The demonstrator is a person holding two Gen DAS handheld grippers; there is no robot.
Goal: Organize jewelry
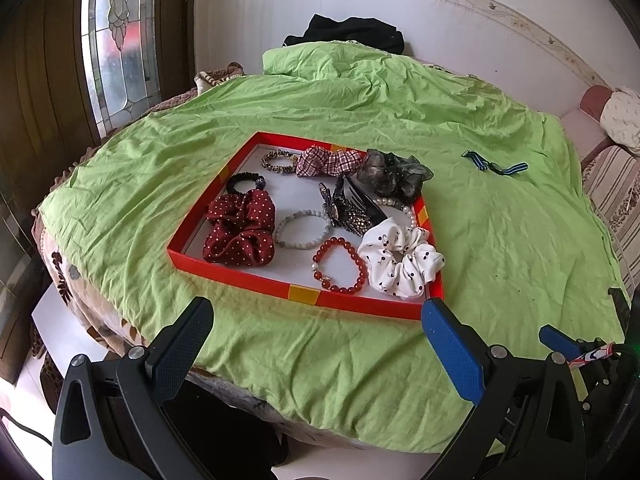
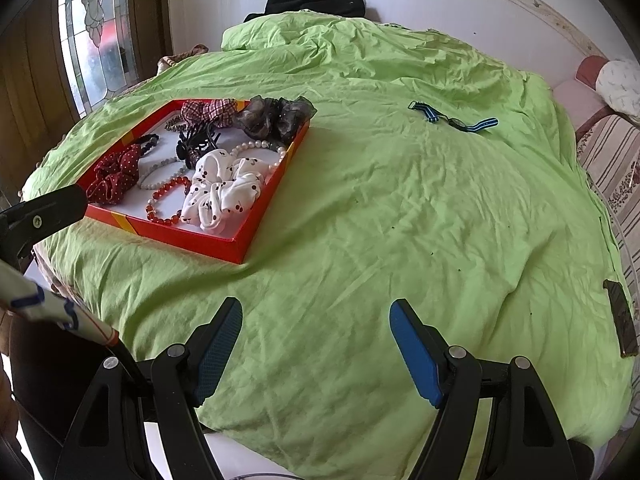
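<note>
A red tray (image 1: 248,280) (image 2: 192,240) lies on the green cloth and holds several scrunchies, bead bracelets, a pearl string and a dark hair claw. Among them are a red bead bracelet (image 1: 340,264) (image 2: 166,200), a white cherry-print scrunchie (image 1: 400,264) (image 2: 220,196) and a dark red dotted scrunchie (image 1: 240,232) (image 2: 114,180). A blue striped strap (image 1: 494,165) (image 2: 454,118) lies alone on the cloth, right of the tray. My left gripper (image 1: 316,320) hangs open just before the tray's near edge. My right gripper (image 2: 316,320) is open over bare cloth, with nothing between its fingers.
The green cloth (image 2: 400,220) covers a round table whose near edge drops off below the grippers. A dark phone-like slab (image 2: 620,324) lies at the right edge. Black clothing (image 1: 352,32) sits at the far side by the white wall. A window (image 1: 116,40) stands left.
</note>
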